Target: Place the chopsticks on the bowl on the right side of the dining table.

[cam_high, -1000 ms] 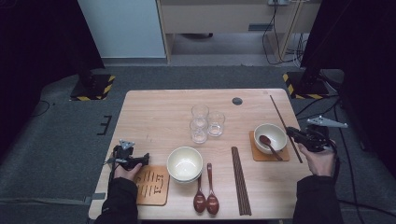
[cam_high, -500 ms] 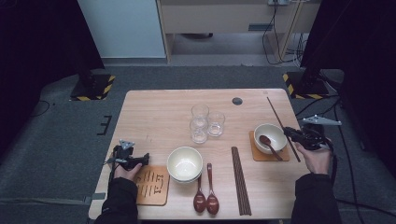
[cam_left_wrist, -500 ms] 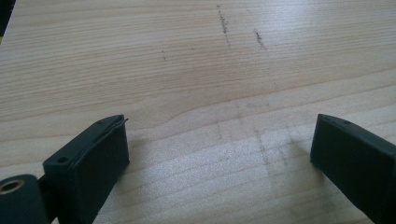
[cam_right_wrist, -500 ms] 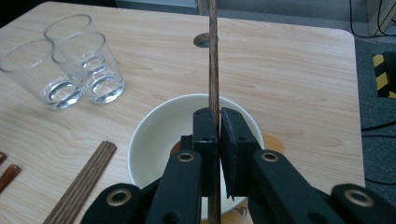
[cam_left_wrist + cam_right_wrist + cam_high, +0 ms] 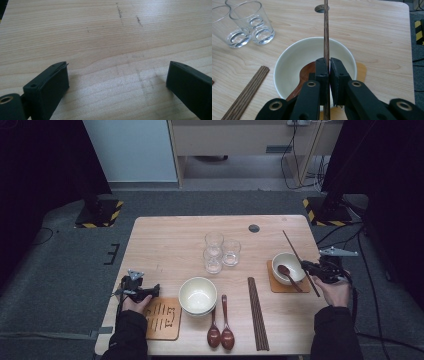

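Observation:
My right gripper (image 5: 307, 266) hovers at the right rim of a white bowl (image 5: 285, 265), shut on a single dark wooden chopstick (image 5: 292, 245) that slants over the bowl toward the table's far side. In the right gripper view the right gripper (image 5: 329, 62) pinches the chopstick (image 5: 326, 35) above the bowl (image 5: 292, 60), which holds a brown spoon (image 5: 305, 72). My left gripper (image 5: 151, 290) rests near the table's left front, beside a patterned coaster (image 5: 161, 319). In the left gripper view the left gripper (image 5: 117, 75) stands open over bare wood.
The bowl sits on a brown coaster (image 5: 274, 285). Three clear glasses (image 5: 222, 251) stand mid-table. Stacked white bowls (image 5: 198, 295), two brown spoons (image 5: 221, 332) and a bundle of chopsticks (image 5: 257, 312) lie along the front. A round cable hole (image 5: 254, 228) marks the far side.
My right gripper has shifted slightly left toward the bowl, carrying the chopstick with it. The left gripper has stayed put.

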Demonstrator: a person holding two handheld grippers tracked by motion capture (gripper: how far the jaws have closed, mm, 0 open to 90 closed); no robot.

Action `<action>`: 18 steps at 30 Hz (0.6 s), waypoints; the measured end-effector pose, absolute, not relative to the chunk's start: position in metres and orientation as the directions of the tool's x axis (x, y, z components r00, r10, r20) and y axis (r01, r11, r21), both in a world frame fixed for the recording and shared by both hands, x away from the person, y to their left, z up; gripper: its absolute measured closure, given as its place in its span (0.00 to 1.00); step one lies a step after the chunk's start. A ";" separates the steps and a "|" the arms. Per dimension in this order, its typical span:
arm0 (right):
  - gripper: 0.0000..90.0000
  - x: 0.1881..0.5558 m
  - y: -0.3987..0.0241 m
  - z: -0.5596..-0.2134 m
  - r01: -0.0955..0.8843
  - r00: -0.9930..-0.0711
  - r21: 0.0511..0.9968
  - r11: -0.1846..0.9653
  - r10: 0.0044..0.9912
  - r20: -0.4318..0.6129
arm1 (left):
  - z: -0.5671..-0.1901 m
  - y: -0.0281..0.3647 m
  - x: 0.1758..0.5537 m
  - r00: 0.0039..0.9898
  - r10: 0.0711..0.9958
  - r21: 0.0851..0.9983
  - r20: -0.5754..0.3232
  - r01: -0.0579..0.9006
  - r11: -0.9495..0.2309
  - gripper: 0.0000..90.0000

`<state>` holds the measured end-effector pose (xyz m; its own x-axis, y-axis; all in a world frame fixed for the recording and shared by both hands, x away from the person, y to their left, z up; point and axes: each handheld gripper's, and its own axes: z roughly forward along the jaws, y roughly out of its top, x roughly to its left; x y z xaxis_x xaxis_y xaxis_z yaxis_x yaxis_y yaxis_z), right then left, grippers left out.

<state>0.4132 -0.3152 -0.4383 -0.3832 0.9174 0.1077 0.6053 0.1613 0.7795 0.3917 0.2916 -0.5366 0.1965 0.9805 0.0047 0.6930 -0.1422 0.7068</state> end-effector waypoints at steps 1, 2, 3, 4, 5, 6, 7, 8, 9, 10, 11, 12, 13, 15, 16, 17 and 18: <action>0.95 0.414 -0.314 -0.439 0.605 -0.389 0.778 0.167 0.915 0.106 | -0.537 0.292 0.392 0.197 0.980 0.707 0.005 0.693 -0.142 0.04; 0.95 0.415 -0.313 -0.440 0.607 -0.390 0.776 0.173 0.915 0.101 | -0.537 0.292 0.392 0.197 0.980 0.707 0.005 0.693 -0.142 0.04; 0.95 0.415 -0.312 -0.441 0.610 -0.387 0.774 0.170 0.916 0.103 | -0.537 0.292 0.392 0.197 0.980 0.707 0.005 0.693 -0.142 0.04; 0.95 0.416 -0.312 -0.442 0.609 -0.393 0.773 0.180 0.915 0.097 | -0.537 0.292 0.392 0.197 0.980 0.707 0.005 0.693 -0.142 0.04; 0.95 0.416 -0.311 -0.443 0.612 -0.394 0.770 0.182 0.914 0.098 | -0.537 0.292 0.392 0.197 0.980 0.707 0.005 0.693 -0.143 0.04; 0.95 0.417 -0.310 -0.444 0.614 -0.392 0.768 0.181 0.915 0.098 | -0.537 0.292 0.392 0.197 0.980 0.707 0.005 0.693 -0.143 0.04; 0.95 0.417 -0.309 -0.444 0.617 -0.390 0.766 0.179 0.915 0.100 | -0.537 0.292 0.392 0.197 0.980 0.707 0.005 0.693 -0.142 0.04; 0.95 0.418 -0.308 -0.445 0.618 -0.390 0.765 0.180 0.915 0.100 | -0.537 0.292 0.392 0.197 0.980 0.707 0.005 0.693 -0.142 0.04; 0.95 0.418 -0.307 -0.446 0.619 -0.394 0.763 0.186 0.914 0.097 | -0.537 0.292 0.392 0.197 0.980 0.707 0.005 0.693 -0.142 0.04; 0.95 0.419 -0.307 -0.446 0.618 -0.395 0.763 0.187 0.914 0.095 | -0.537 0.292 0.392 0.197 0.980 0.707 0.005 0.693 -0.142 0.04; 0.95 0.419 -0.306 -0.447 0.621 -0.395 0.761 0.188 0.914 0.096 | -0.537 0.292 0.392 0.197 0.980 0.707 0.005 0.693 -0.143 0.04; 0.95 0.420 -0.306 -0.448 0.621 -0.397 0.759 0.195 0.914 0.090 | -0.537 0.292 0.392 0.197 0.980 0.707 0.005 0.693 -0.142 0.04; 0.95 0.421 -0.304 -0.449 0.624 -0.395 0.757 0.193 0.914 0.093 | -0.537 0.292 0.392 0.197 0.980 0.707 0.005 0.693 -0.142 0.04; 0.95 0.421 -0.303 -0.450 0.628 -0.398 0.753 0.198 0.913 0.092 | -0.537 0.292 0.392 0.197 0.980 0.706 0.005 0.693 -0.143 0.04; 0.95 0.422 -0.302 -0.451 0.629 -0.396 0.752 0.198 0.914 0.091 | -0.537 0.292 0.392 0.197 0.980 0.707 0.005 0.693 -0.143 0.04; 0.95 0.422 -0.302 -0.451 0.629 -0.400 0.750 0.204 0.912 0.087 | -0.537 0.292 0.392 0.197 0.980 0.707 0.005 0.693 -0.142 0.04; 0.95 0.423 -0.300 -0.452 0.631 -0.400 0.748 0.207 0.912 0.085 | -0.537 0.292 0.392 0.197 0.980 0.707 0.005 0.693 -0.142 0.04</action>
<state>0.4228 -0.3005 -0.4525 -0.4003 0.9124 0.0851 0.6311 0.2071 0.7476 0.3917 0.2916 -0.5366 0.1967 0.9805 0.0047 0.6930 -0.1424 0.7068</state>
